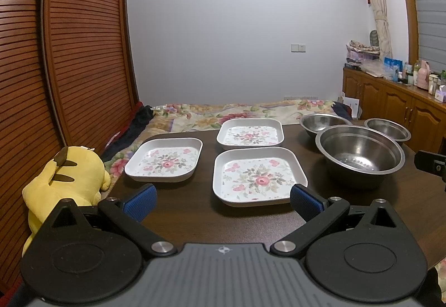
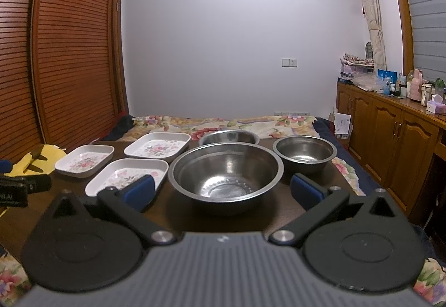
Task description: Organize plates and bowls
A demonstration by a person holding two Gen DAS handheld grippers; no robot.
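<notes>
Three white square plates with a pink flower print lie apart on the dark table [image 1: 195,212]: a near plate [image 1: 257,176], a far plate [image 1: 250,133] and a left plate [image 1: 164,159]. Right of them stand three steel bowls: a large bowl [image 2: 225,170], a smaller right bowl [image 2: 304,153] and a far bowl [image 2: 229,137]. My left gripper [image 1: 223,199] is open just short of the near plate, nothing between its blue pads. My right gripper [image 2: 221,191] is open in front of the large bowl, also holding nothing.
A yellow plush toy [image 1: 64,178] sits off the table's left edge by the slatted wardrobe [image 1: 69,56]. Behind the table lies a bed with a floral quilt [image 1: 223,110]. A wooden cabinet [image 2: 390,134] with bottles stands on the right.
</notes>
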